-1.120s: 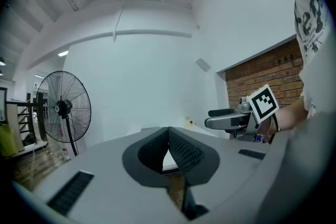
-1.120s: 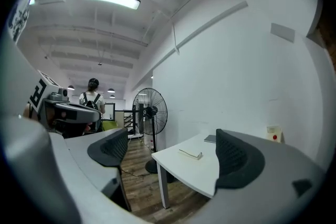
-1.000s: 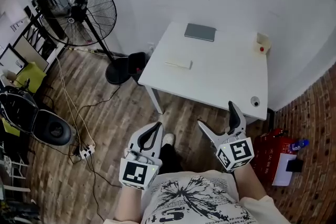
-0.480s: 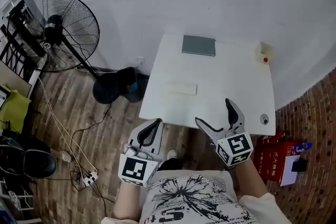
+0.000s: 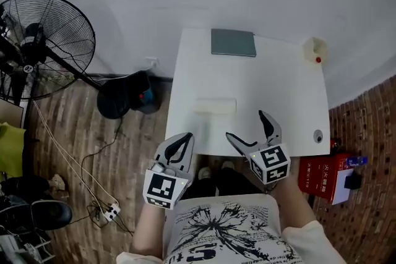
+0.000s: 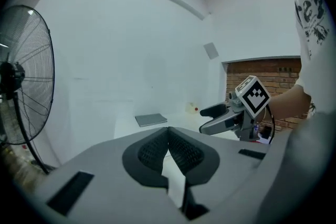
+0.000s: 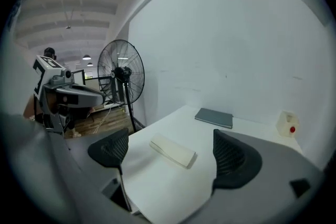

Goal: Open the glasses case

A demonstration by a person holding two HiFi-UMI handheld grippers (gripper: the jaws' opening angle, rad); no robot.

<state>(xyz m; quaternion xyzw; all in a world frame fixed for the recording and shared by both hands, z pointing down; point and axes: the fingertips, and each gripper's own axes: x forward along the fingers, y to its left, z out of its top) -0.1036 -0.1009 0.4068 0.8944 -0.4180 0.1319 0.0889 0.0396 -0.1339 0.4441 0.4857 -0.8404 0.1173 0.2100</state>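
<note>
The glasses case is a flat cream-white box lying closed on the white table, left of its middle; in the right gripper view the case lies ahead, between the jaws' line of sight. My right gripper hovers at the table's near edge, open and empty, a short way short of the case. My left gripper is held off the table's near left corner, shut with nothing in it; in the left gripper view its pads meet.
A grey notebook lies at the table's back edge, a small white bottle with a red cap at the back right corner, a small round object near the right front. A standing fan is left of the table; a red box sits on the floor right.
The person has stepped closer to the table, so both grippers now reach its near edge. The right gripper is over the front edge. Jaw states are unchanged.
</note>
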